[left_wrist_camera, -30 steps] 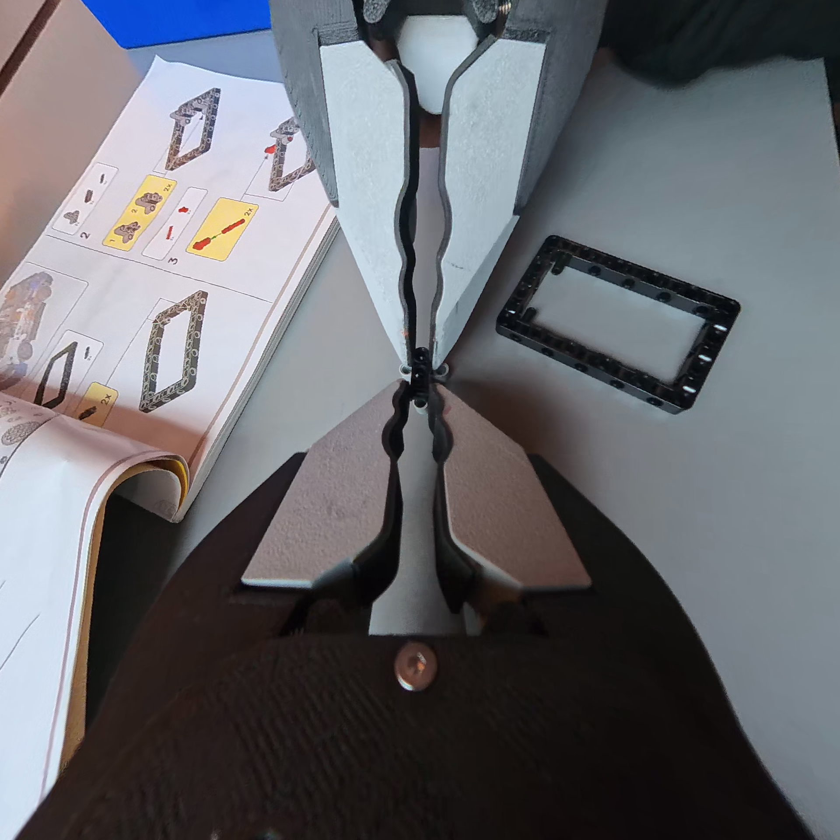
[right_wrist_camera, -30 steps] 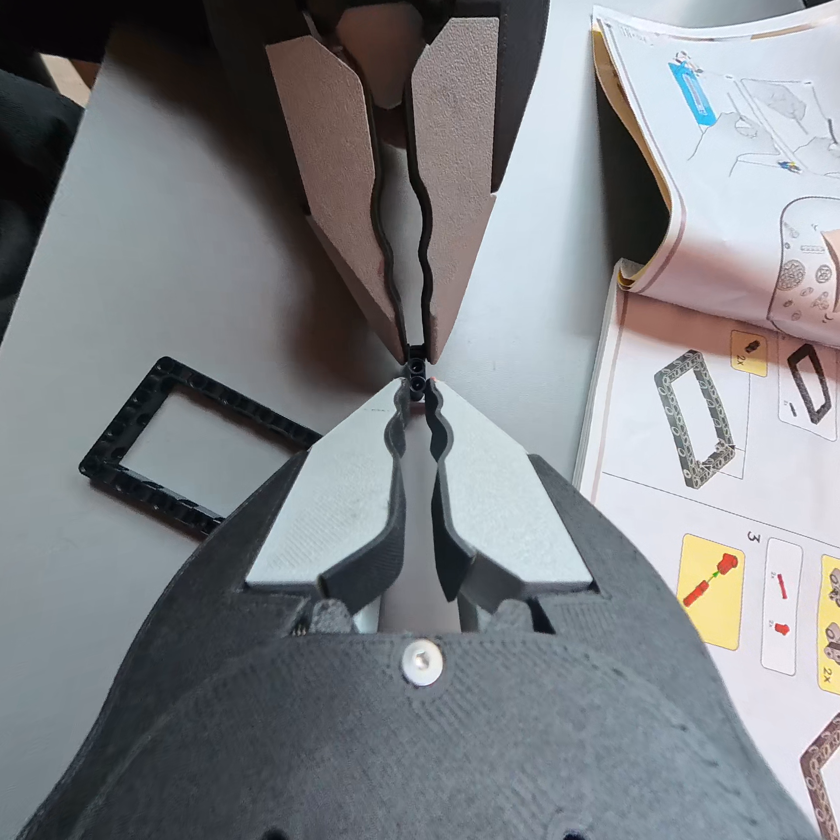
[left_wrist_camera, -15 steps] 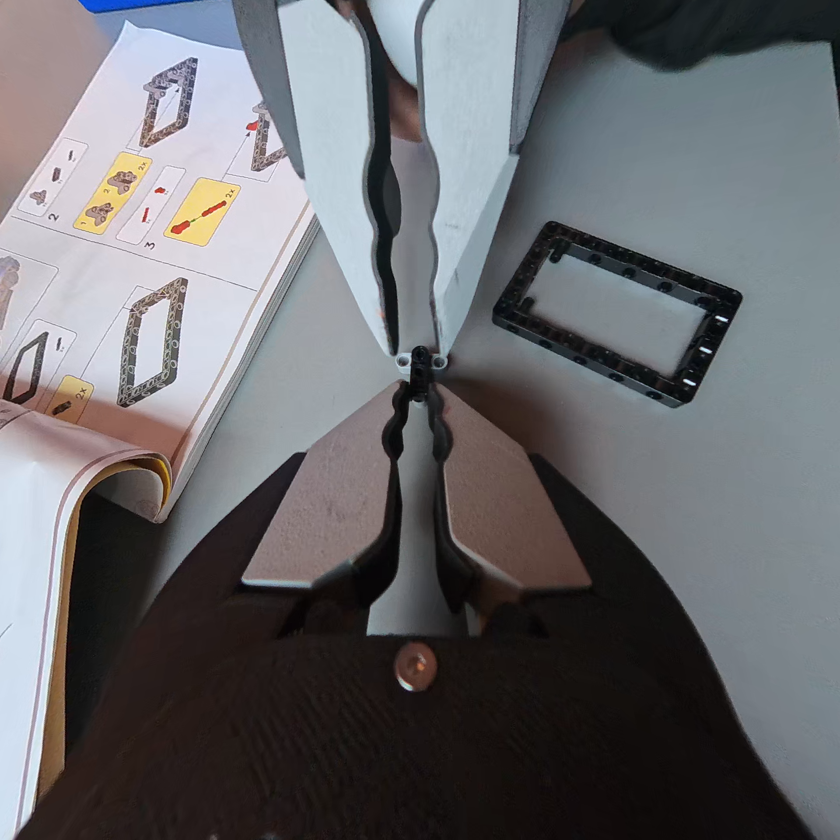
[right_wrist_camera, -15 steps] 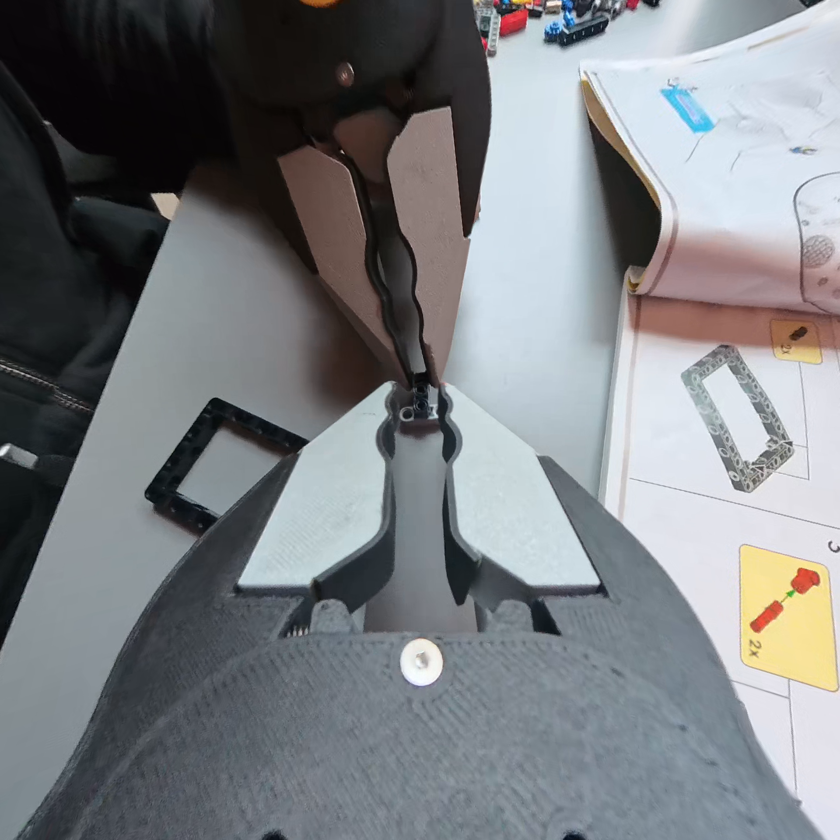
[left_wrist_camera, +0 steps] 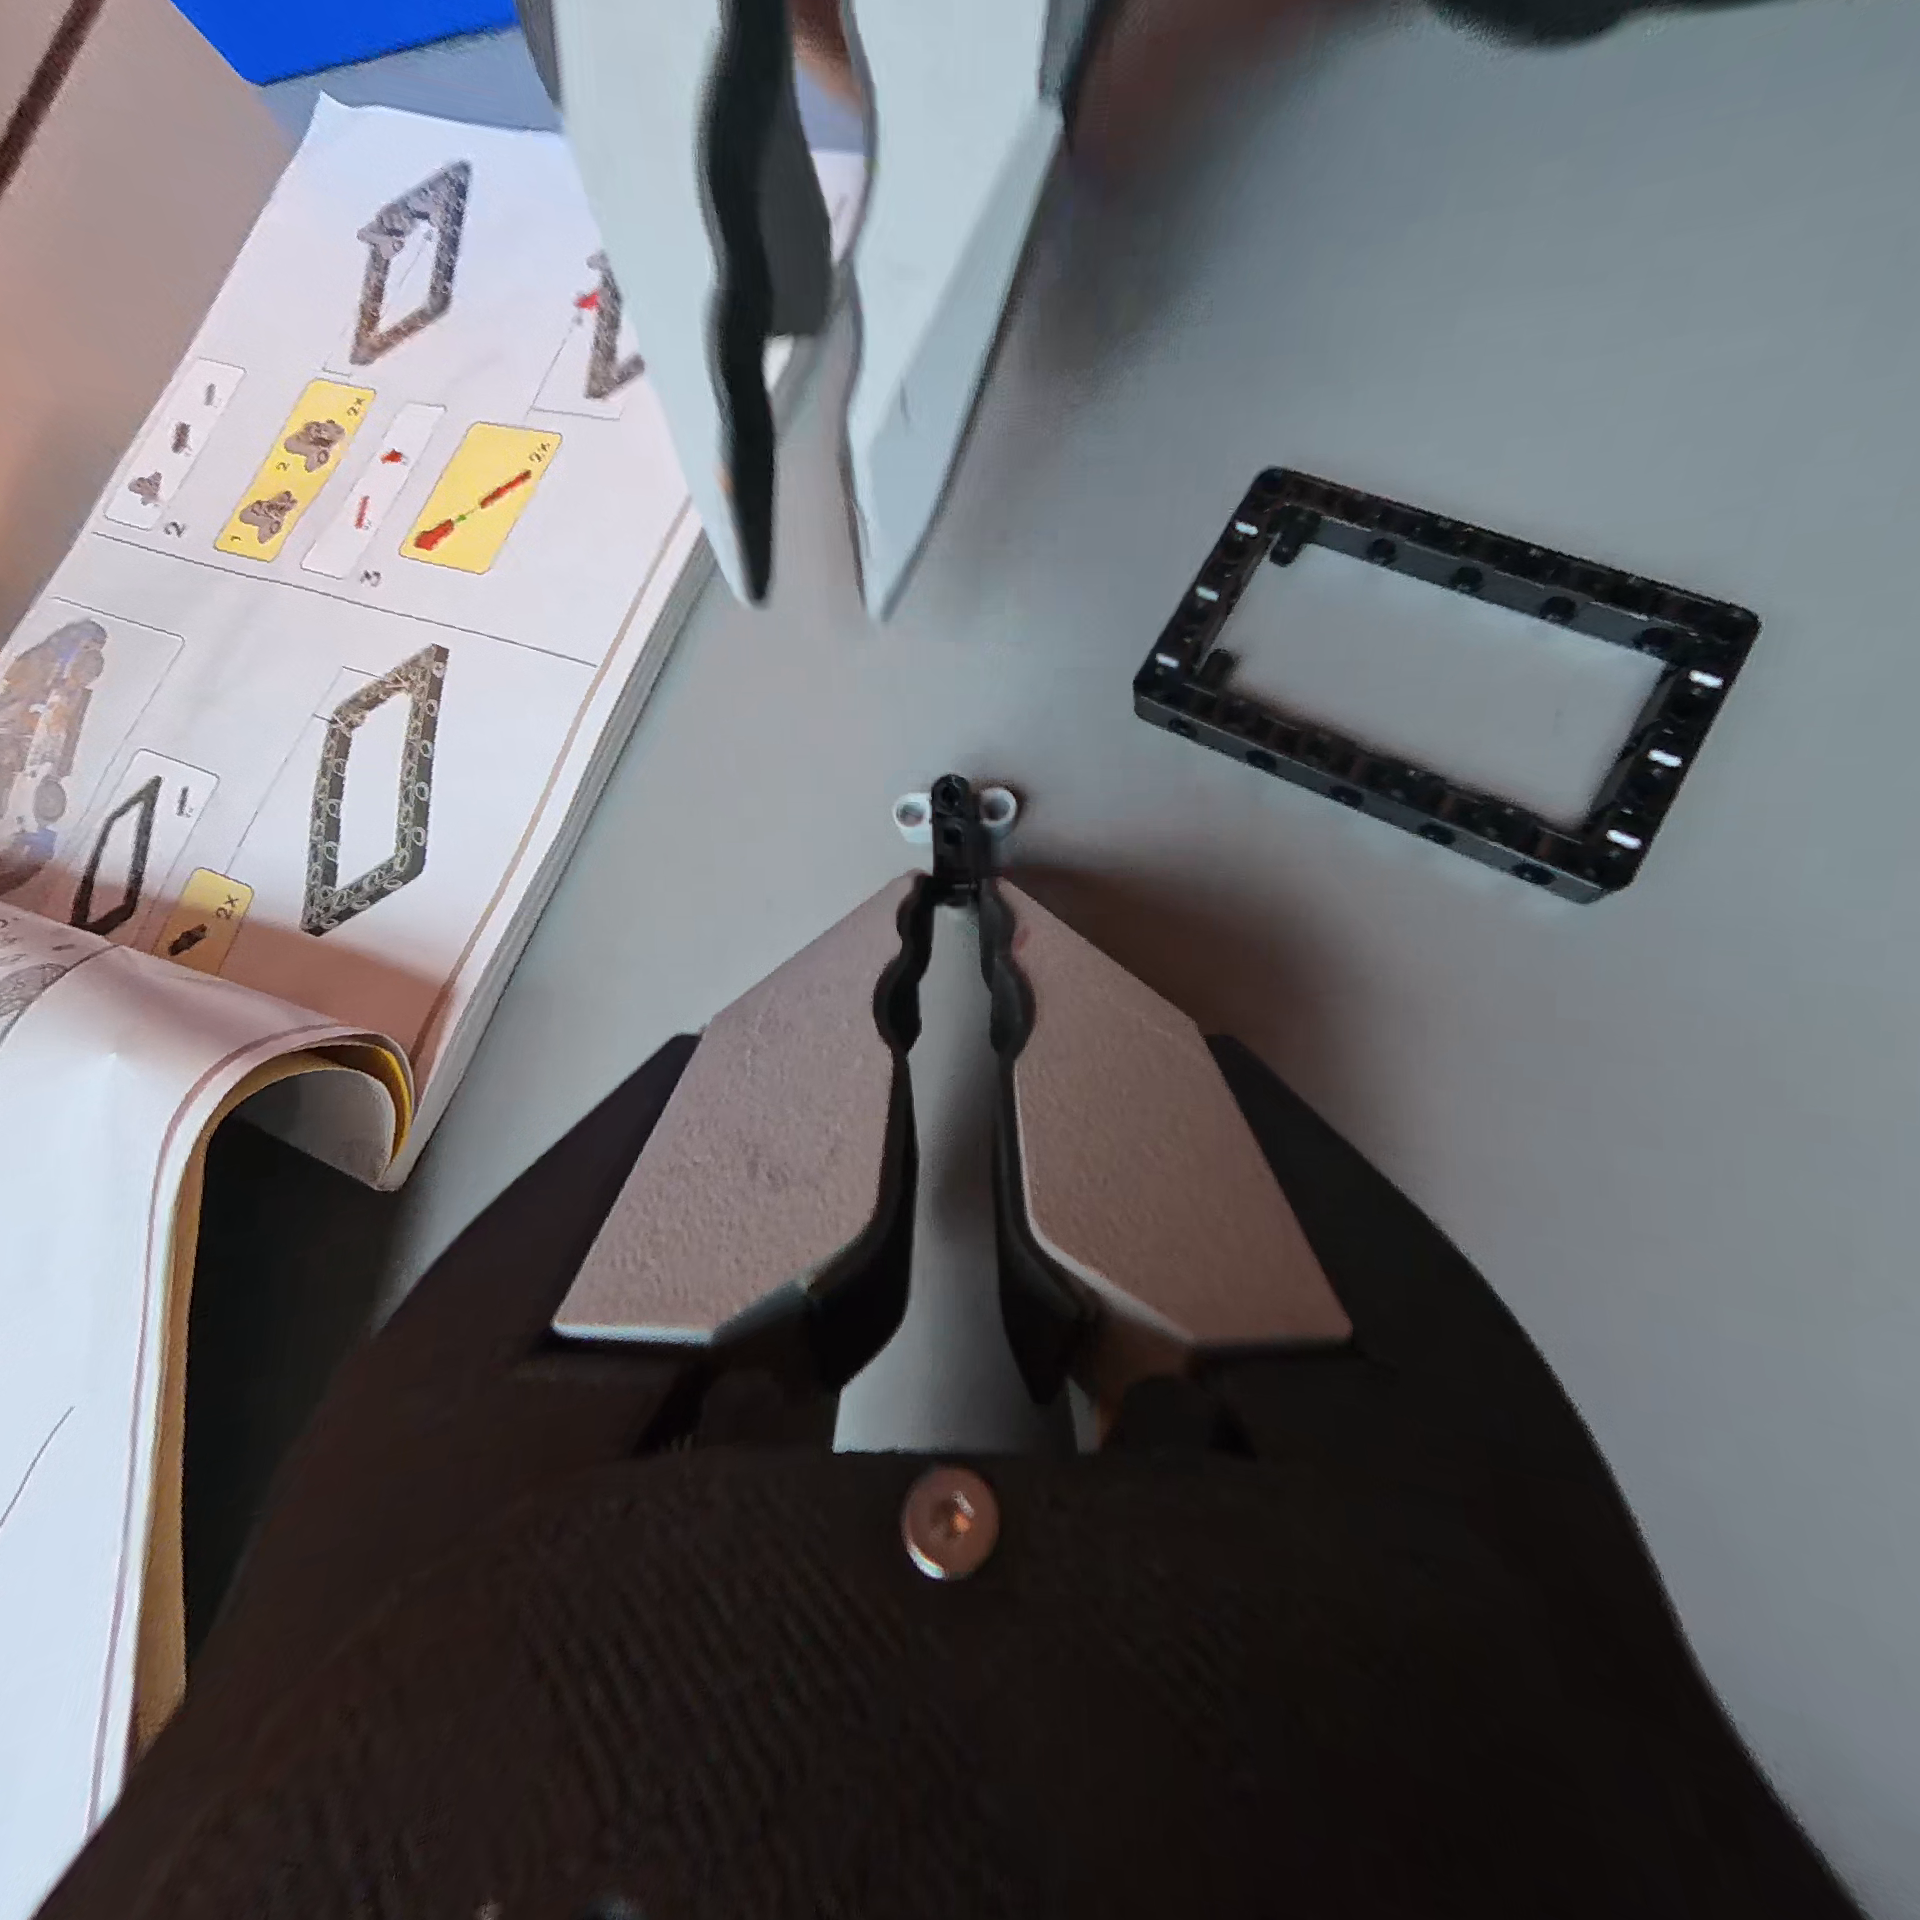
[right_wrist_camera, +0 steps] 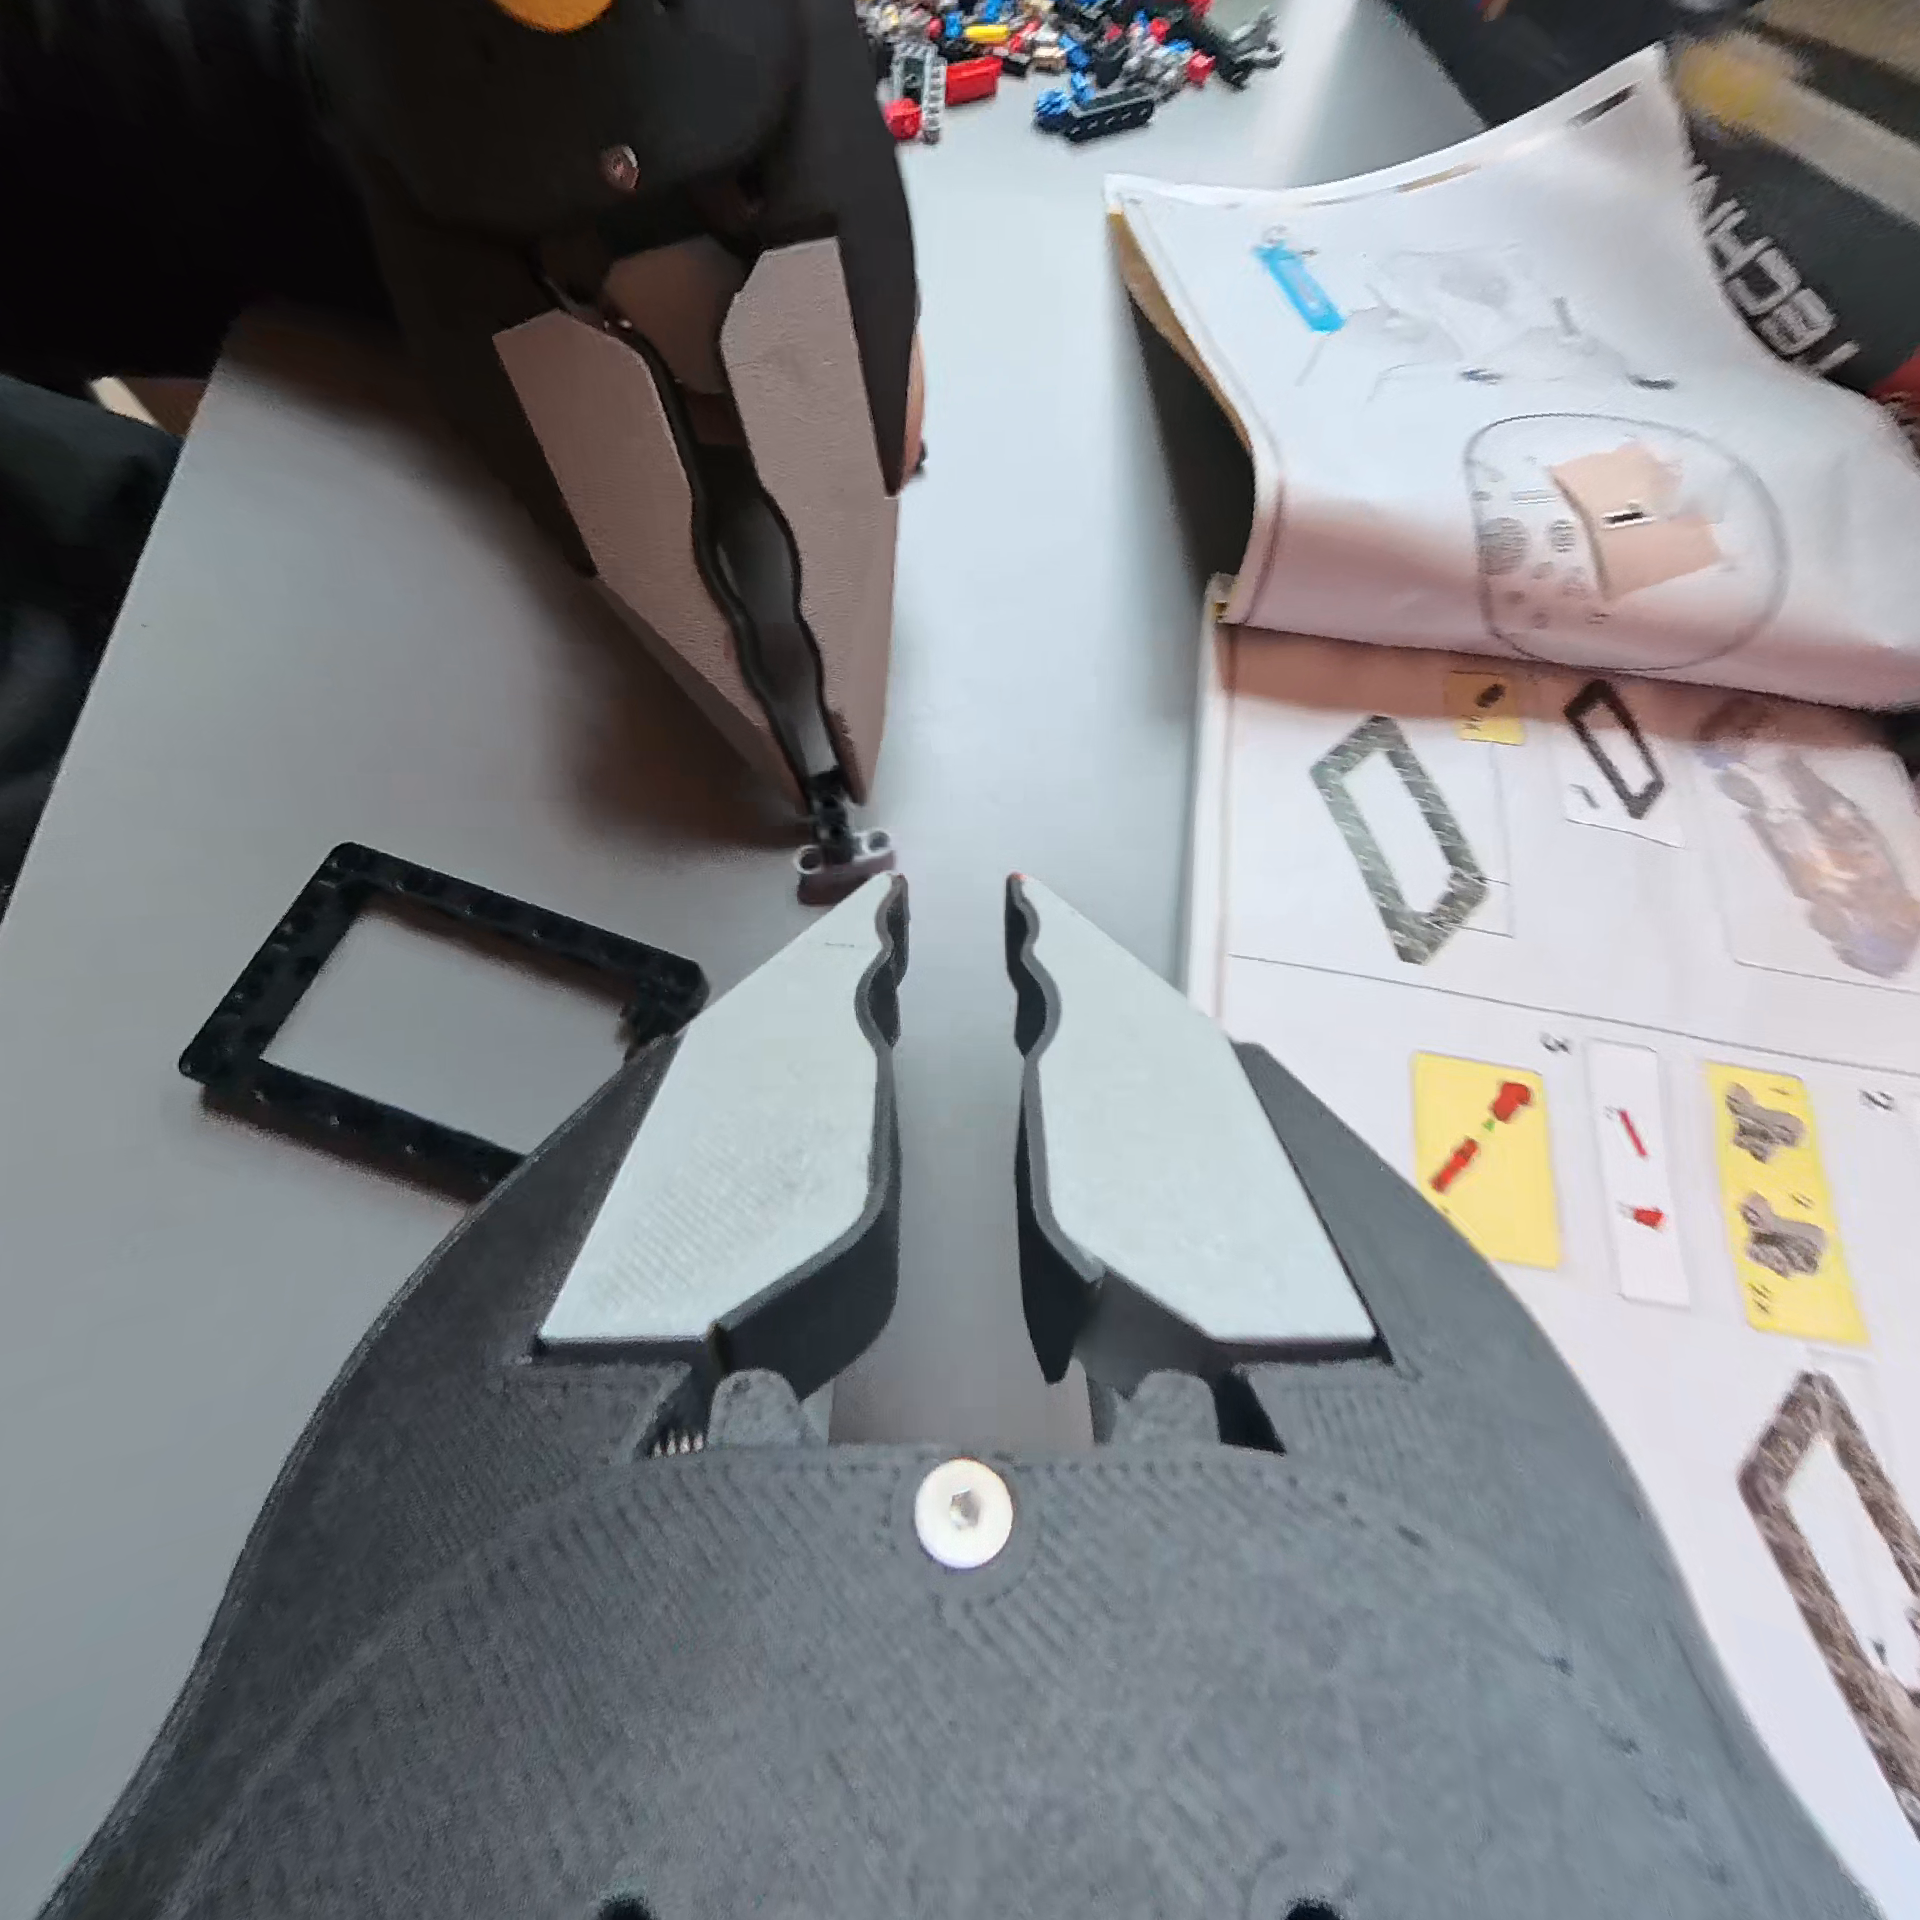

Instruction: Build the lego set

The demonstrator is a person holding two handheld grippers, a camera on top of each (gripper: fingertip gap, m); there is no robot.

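Note:
My left gripper (left_wrist_camera: 954,891) is shut on a black pin (left_wrist_camera: 952,831) that is pushed into a small light grey connector (left_wrist_camera: 914,812). The pair also shows in the right wrist view, the pin (right_wrist_camera: 826,805) above the grey connector (right_wrist_camera: 847,854), close to the table. My right gripper (right_wrist_camera: 954,896) is open and empty, drawn back a little from the connector; it shows blurred at the top of the left wrist view (left_wrist_camera: 810,597). A black rectangular frame (left_wrist_camera: 1444,681) lies flat on the grey table, to the right in the left wrist view and to the left in the right wrist view (right_wrist_camera: 436,1013).
An open instruction booklet (left_wrist_camera: 312,582) lies beside the work spot, its upper page curled over (right_wrist_camera: 1558,436). A pile of loose coloured bricks (right_wrist_camera: 1060,57) sits at the far end of the table. A person's dark sleeve (right_wrist_camera: 208,156) is behind the left gripper. The left gripper's tips are roughly 5 centimetres from the right gripper's.
My right gripper has opened, let go of the grey connector and pulled back and up. The connector stays on the pin in my left gripper.

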